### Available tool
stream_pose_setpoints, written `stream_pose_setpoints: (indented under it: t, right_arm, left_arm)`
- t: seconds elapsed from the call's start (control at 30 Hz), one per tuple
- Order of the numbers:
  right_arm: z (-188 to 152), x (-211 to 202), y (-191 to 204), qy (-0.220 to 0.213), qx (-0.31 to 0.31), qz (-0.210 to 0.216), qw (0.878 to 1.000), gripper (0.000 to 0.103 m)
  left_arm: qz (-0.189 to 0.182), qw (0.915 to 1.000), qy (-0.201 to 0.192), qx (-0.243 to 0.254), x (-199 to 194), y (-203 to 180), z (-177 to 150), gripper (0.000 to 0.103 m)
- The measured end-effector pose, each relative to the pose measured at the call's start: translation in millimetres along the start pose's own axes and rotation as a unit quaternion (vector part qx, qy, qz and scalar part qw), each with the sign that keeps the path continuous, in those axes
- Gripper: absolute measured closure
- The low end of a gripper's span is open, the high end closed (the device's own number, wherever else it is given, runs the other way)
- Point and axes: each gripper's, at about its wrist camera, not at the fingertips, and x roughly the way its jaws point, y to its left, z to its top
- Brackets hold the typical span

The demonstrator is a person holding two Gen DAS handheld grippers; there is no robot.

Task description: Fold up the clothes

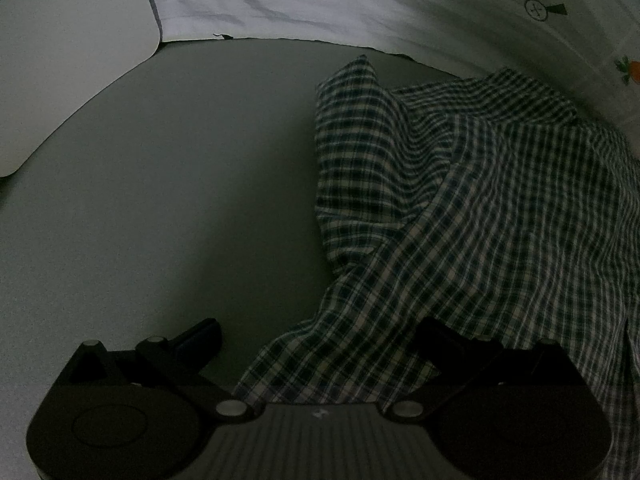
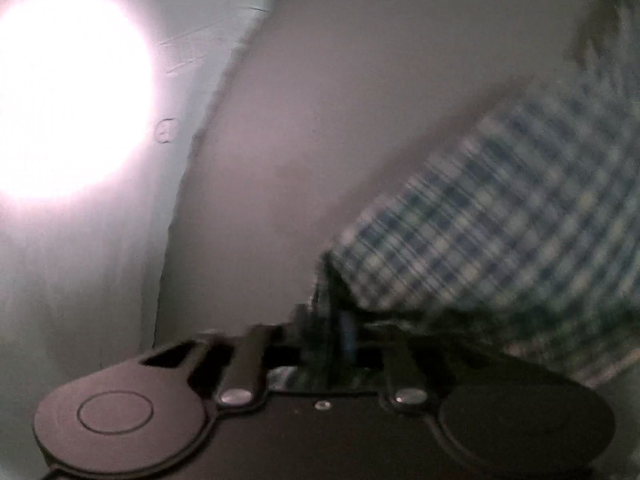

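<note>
Your left gripper (image 1: 316, 340) angles down, jaws spread wide, the checked shirt (image 1: 460, 208) on the grey surface (image 1: 180, 200) at two o'clock; your right gripper (image 2: 336, 336) clenches the shirt's edge.

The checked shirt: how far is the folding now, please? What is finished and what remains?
Done: nothing looks folded; the checked shirt lies crumpled in loose ridges on the grey surface. In hand: the right gripper is shut on an edge of the cloth, though that view is blurred. The left gripper is open, with cloth between its fingers but not pinched. Left: spreading it flat and making every fold.
</note>
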Motion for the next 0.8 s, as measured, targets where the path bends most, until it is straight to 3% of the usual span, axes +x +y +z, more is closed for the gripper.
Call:
stream_pose_setpoints:
  t: [0.1, 0.2, 0.27, 0.4, 0.5, 0.57, 0.67, 0.73, 0.8]
  right_arm:
    - [-9, -20, -15, -0.021, 0.016, 0.048, 0.999, 0.101]
    - [-33, -69, -36, -0.035, 0.003, 0.149, 0.988, 0.101]
    - [-55, -96, -53, -0.019, -0.019, 0.158, 0.987, 0.102]
    - [-101, -113, -109, 0.042, -0.026, 0.078, 0.996, 0.102]
    - [-126, -109, -153, 0.088, 0.011, 0.048, 0.995, 0.102]
    - [-127, -111, -151, 0.107, 0.006, 0.039, 0.993, 0.101]
    - [-118, -121, -114, 0.083, -0.091, 0.021, 0.992, 0.091]
    - [-118, -148, -105, 0.059, -0.159, 0.009, 0.985, 0.075]
    - [-105, -155, -92, 0.029, -0.201, 0.007, 0.979, 0.072]
  left_arm:
    - [-0.001, 1.0, -0.001, 0.001, 0, 0, 1, 0.0]
    - [-0.001, 1.0, -0.004, 0.0, 0, 0, -1, 0.0]
    - [0.0, 1.0, -0.007, 0.0, 0, -1, -2, 0.0]
    - [0.0, 0.9999, -0.011, 0.001, 0, -2, -3, 0.0]
    - [-0.001, 0.9999, -0.012, 0.002, 0, -2, -3, 0.0]
    - [-0.001, 0.9999, -0.012, 0.003, 0, -2, -3, 0.0]
    - [-0.002, 0.9999, -0.01, 0.004, 2, 0, -1, 0.0]
    - [-0.003, 1.0, -0.008, 0.005, 2, 0, 1, 0.0]
    - [-0.002, 1.0, -0.001, 0.004, 3, 0, 3, 0.0]
